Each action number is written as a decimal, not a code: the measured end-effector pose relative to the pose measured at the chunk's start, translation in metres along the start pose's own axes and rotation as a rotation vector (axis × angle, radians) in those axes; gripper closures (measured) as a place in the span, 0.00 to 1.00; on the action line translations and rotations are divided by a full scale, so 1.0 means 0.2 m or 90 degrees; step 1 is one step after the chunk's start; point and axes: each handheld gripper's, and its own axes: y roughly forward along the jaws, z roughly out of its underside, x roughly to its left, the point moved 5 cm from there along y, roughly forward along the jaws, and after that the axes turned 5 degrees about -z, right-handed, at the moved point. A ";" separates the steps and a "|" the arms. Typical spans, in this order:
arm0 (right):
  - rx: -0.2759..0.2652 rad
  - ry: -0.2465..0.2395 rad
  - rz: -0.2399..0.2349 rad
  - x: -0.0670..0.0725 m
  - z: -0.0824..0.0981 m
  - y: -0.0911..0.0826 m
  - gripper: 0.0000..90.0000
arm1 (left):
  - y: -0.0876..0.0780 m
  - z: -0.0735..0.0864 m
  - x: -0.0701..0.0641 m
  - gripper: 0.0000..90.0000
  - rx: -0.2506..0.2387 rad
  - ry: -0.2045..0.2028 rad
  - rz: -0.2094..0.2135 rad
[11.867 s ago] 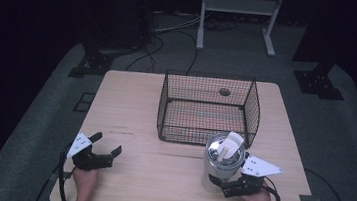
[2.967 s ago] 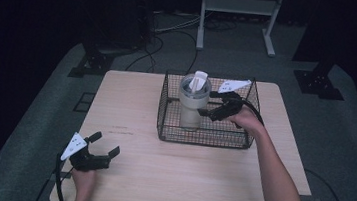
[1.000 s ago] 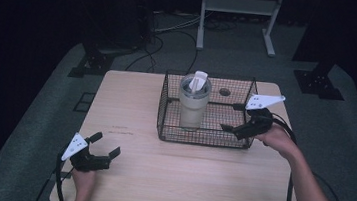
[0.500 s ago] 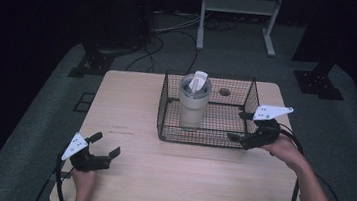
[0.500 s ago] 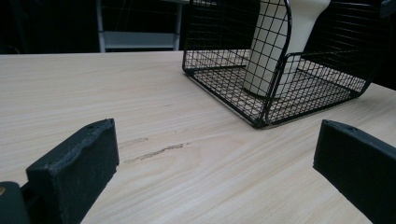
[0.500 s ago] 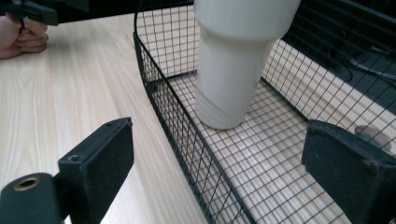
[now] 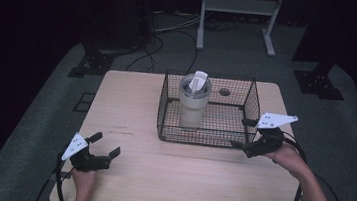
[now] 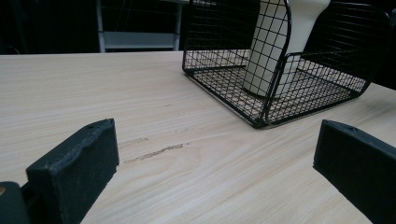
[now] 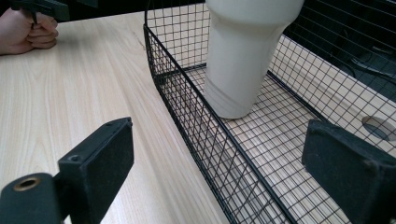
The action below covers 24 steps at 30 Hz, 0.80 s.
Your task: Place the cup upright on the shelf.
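The right gripper (image 7: 239,135), jaws spread and empty, has drawn back outside the black wire basket (image 7: 253,106). The cream tumbler (image 7: 193,107) stays upright inside; the left gripper (image 7: 105,144) remains agape on the pale wooden table (image 7: 131,100).

one tumbler (image 7: 193,103), one wire basket (image 7: 252,106), two grippers (image 7: 99,153)

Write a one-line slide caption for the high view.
Cream tumbler upright inside wire basket; both tongs, left and right, open and empty.

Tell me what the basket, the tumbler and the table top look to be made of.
Basket: thin black wire mesh, likely coated metal. Tumbler: smooth cream body, matte sheen, plastic or painted metal; cannot tell which. Table top: pale wood grain, possibly laminate, with a scuff.
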 end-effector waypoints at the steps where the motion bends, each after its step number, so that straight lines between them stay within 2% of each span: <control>1: -0.001 -0.002 0.002 0.00 0.01 0.00 0.10 | 0.00 0.00 0.00 0.00 0.000 0.000 0.000; 9: -0.005 0.006 0.001 0.03 0.06 -0.03 0.10 | 0.00 0.00 0.00 0.00 0.001 0.001 0.000; 11: 0.004 0.003 0.000 0.04 0.07 -0.03 0.10 | 0.00 0.00 0.00 0.00 0.001 0.001 0.001; 24: -0.008 0.013 -0.003 0.10 0.15 -0.05 0.10 | 0.00 0.00 0.00 0.00 0.000 0.002 0.002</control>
